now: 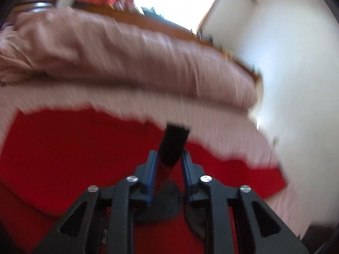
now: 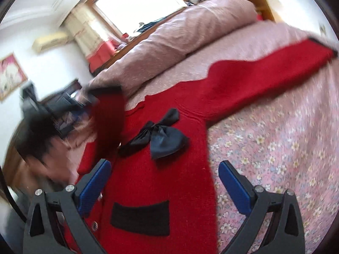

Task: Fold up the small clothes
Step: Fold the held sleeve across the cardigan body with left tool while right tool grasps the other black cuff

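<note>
Pink floral bedspread [image 2: 275, 148] covers bed. Rolled pink quilt [image 2: 180, 33] lies along far side of it. Beyond quilt, bright window [image 2: 135, 2] with wooden frame. Cream curtain [image 2: 89, 31] with red hem hangs beside window. Air conditioner [image 2: 50, 40] on white wall. Framed picture [image 2: 10, 76] further along same wall.

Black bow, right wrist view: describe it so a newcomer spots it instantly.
A red sweater lies on the floral bedspread. The bow sits on its chest, above the black pocket. It alone is shiny satin with trailing ribbon tails; the pocket is a flat knit rectangle.
</note>
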`<state>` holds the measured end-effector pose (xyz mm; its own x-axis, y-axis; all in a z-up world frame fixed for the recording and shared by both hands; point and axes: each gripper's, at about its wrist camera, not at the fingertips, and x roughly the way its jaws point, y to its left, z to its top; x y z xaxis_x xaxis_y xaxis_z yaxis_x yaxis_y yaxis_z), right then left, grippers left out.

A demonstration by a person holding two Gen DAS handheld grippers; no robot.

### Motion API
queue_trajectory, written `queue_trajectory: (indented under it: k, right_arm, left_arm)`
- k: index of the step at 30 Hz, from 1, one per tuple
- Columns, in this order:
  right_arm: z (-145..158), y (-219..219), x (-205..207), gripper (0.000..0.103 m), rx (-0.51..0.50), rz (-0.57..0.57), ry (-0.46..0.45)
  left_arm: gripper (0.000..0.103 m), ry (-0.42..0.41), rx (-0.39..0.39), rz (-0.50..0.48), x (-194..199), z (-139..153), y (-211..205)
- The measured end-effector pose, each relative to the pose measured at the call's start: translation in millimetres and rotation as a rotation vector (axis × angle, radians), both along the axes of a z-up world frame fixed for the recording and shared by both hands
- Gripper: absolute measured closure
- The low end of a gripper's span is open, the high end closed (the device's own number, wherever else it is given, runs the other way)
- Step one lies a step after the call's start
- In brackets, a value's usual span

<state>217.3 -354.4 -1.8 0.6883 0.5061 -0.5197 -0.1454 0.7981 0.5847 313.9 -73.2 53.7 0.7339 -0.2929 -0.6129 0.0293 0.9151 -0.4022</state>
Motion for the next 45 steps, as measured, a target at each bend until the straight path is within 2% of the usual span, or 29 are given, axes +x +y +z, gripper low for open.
queue_trajectory:
  k: [3,5,12,16,19,21,22,25,27,30,31,32,34,36,38,40,43,45]
  right_arm:
    - [-2,-1,3,0.0,0.01,-0.009,0.009]
    - [-4,-1,3,0.0,0.004,-0.002,0.006]
    - [-3,13,13,0.0,-0.003,0.054,0.011]
    - [2,27,26,0.0,-0.043,0.097,0.01]
    - [11,39,45,0.0,-0.068,0.145,0.008]
    - [16,50,62,0.0,-0.061,0.205,0.006]
    - [19,58,73,0.0,-0.053,0.251,-0.001]
    - [18,82,106,0.001,-0.053,0.328,0.021]
    - [10,91,120,0.006,-0.056,0.323,0.06]
    - [-13,93,130,0.013,-0.029,0.297,0.143]
    - [-19,94,130,0.022,-0.025,0.298,0.162]
    - [-20,93,130,0.03,-0.028,0.299,0.165]
    - [-20,96,129,0.033,-0.037,0.307,0.161]
    - [-21,99,130,0.041,-0.032,0.31,0.168]
    - [-22,100,131,0.066,-0.049,0.299,0.181]
    - [-23,100,131,0.079,-0.116,0.272,0.195]
    - [-17,103,131,0.083,-0.167,0.272,0.181]
    - [-12,104,129,0.085,-0.193,0.28,0.163]
  left_arm:
    - [0.085,0.085,0.046,-0.06,-3,-27,-23]
    - [0.083,0.101,0.059,-0.08,-10,-31,-31]
    - [0.074,0.05,0.105,-0.081,-26,-4,-13]
    - [0.069,0.015,0.183,-0.059,-41,16,37]
    - [0.058,-0.018,0.29,-0.003,-57,25,90]
    - [0.05,-0.037,0.357,0.058,-63,24,130]
    - [0.049,-0.037,0.382,0.097,-64,21,151]
    - [0.049,-0.033,0.391,0.216,-64,5,210]
    - [0.049,0.007,0.353,0.29,-57,-7,238]
    - [0.049,0.074,0.302,0.307,-41,-18,255]
    - [0.049,0.1,0.284,0.321,-34,-21,260]
    - [0.049,0.111,0.257,0.322,-29,-23,265]
    - [0.049,0.135,0.221,0.341,-26,-27,273]
    - [0.049,0.17,0.205,0.357,-25,-32,279]
    - [0.049,0.185,0.185,0.349,-27,-36,282]
    - [0.049,0.198,0.158,0.325,-28,-39,280]
    - [0.049,0.224,0.123,0.277,-21,-45,267]
    - [0.049,0.245,0.127,0.257,-16,-53,259]
